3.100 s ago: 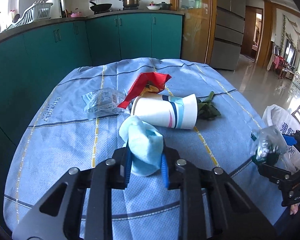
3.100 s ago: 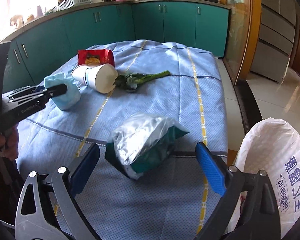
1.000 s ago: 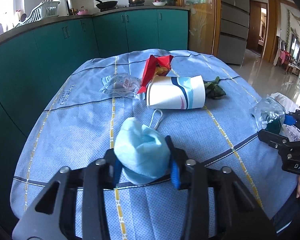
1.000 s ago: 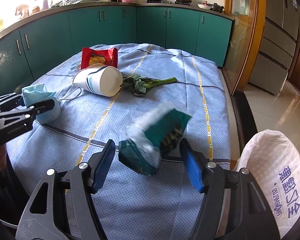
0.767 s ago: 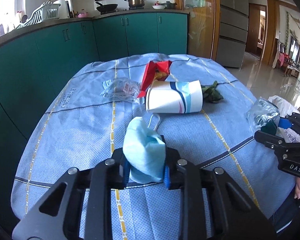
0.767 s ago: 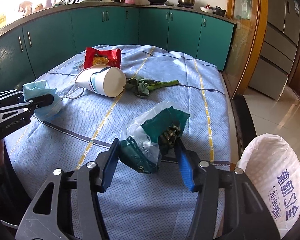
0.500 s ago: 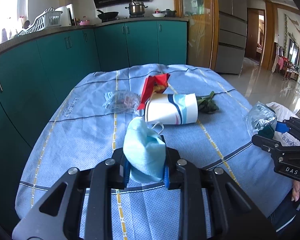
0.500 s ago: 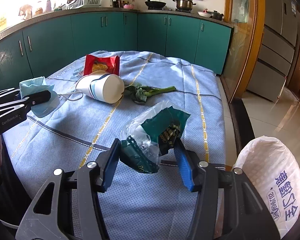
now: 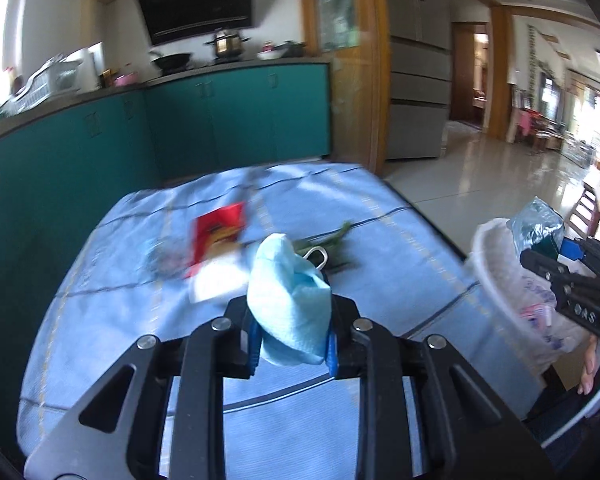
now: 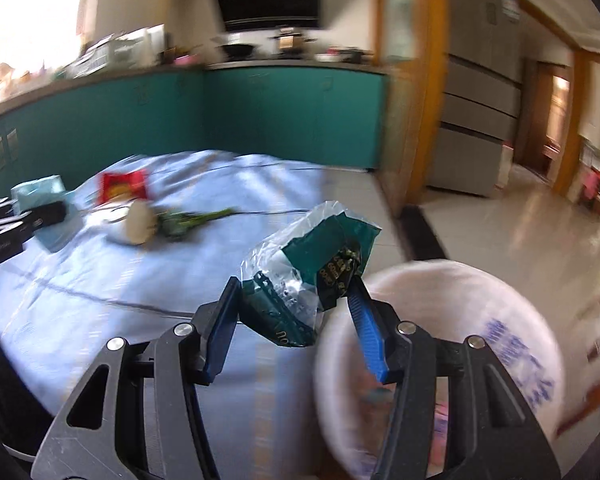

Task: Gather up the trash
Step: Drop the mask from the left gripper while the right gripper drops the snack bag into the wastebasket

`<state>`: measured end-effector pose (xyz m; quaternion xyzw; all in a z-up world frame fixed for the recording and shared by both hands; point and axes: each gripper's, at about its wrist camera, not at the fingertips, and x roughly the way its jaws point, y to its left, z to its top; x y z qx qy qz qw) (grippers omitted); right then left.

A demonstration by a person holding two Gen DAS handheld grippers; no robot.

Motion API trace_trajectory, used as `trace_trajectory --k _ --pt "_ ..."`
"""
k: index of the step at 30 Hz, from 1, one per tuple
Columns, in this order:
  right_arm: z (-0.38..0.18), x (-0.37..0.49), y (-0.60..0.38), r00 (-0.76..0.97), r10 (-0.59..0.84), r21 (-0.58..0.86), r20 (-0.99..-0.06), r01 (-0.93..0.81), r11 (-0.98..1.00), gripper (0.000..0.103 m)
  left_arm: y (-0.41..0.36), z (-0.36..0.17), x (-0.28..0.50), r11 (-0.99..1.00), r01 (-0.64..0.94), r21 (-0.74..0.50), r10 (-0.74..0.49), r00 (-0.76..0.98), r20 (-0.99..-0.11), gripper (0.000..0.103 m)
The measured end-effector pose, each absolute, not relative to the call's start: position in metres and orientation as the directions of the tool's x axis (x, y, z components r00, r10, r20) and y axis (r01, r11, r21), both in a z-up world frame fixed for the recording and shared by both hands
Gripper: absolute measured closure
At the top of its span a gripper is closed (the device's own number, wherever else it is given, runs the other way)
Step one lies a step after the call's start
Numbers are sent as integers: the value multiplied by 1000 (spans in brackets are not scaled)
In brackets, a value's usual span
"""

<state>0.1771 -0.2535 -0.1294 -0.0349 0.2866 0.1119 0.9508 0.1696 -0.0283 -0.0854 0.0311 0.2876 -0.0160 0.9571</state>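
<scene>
You are in a home kitchen: teal cabinets (image 9: 236, 120), pots on a stove (image 9: 224, 46) under a range hood (image 9: 196, 4), refrigerator (image 9: 418, 60), cloth-covered table (image 9: 380, 216).

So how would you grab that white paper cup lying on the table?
Pinch its open rim from above, one finger inside the mouth. The paper cup lies tipped on its side on the table, and its round body could roll away.

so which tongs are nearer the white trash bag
Right. The right tongs, gripping a green snack wrapper, sit at the white trash bag's rim; the left tongs, holding a blue face mask, are back over the table.
</scene>
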Motion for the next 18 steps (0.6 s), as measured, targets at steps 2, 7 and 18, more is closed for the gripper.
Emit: trace_trajectory --k 2,7,18 --pt "-129 176 -279 826 128 10 -549 -146 989 49 -48 -83 175 994 101 38 -64 834 -549 78" --pt "-131 167 -336 832 35 85 -554 14 996 49 -108 -81 192 970 243 30 -195 838 -509 78" --pt "-155 162 -366 776 -73 55 -626 137 989 49 -226 -110 237 900 434 40 -338 755 -562 78"
